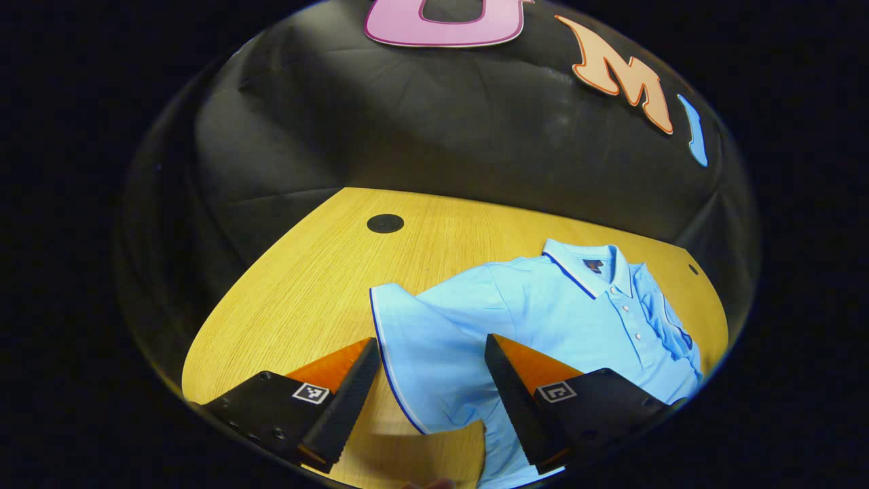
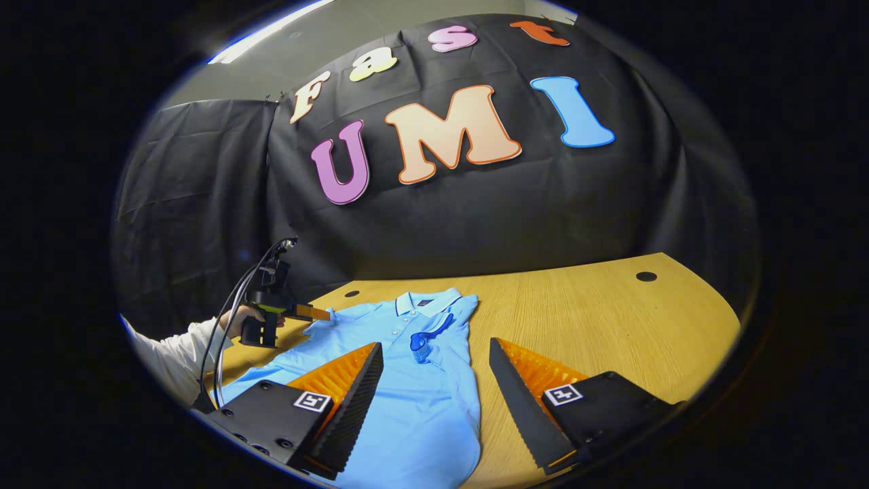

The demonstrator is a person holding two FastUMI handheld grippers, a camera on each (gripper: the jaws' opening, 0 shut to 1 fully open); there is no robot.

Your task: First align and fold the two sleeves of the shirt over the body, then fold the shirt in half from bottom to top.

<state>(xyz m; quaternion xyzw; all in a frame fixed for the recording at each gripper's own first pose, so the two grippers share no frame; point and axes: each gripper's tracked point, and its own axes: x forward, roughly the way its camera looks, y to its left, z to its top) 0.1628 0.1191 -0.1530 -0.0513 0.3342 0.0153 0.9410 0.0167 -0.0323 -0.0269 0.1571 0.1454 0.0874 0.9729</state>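
A light blue polo shirt [image 1: 543, 305] lies flat on the wooden table [image 1: 299, 285], collar toward the booth wall. One sleeve [image 1: 407, 339] is spread outward, and my left gripper [image 1: 431, 343] stands open just above it, one finger on each side. The other sleeve [image 1: 669, 319] lies folded over the body. In the right gripper view, the shirt [image 2: 414, 401] runs toward me with that folded sleeve [image 2: 428, 336] on its chest. My right gripper [image 2: 435, 345] is open over the shirt's right side, holding nothing. Farther off, a hand holds the left gripper [image 2: 299, 312] at the shirt's shoulder.
Black cloth walls close in the table at the back and sides. Round black cable holes [image 1: 385, 223] [image 2: 645, 276] sit in the tabletop. Bare wood [image 2: 611, 326] stretches right of the shirt. A white-sleeved arm [image 2: 170, 360] and a cable come in from the left.
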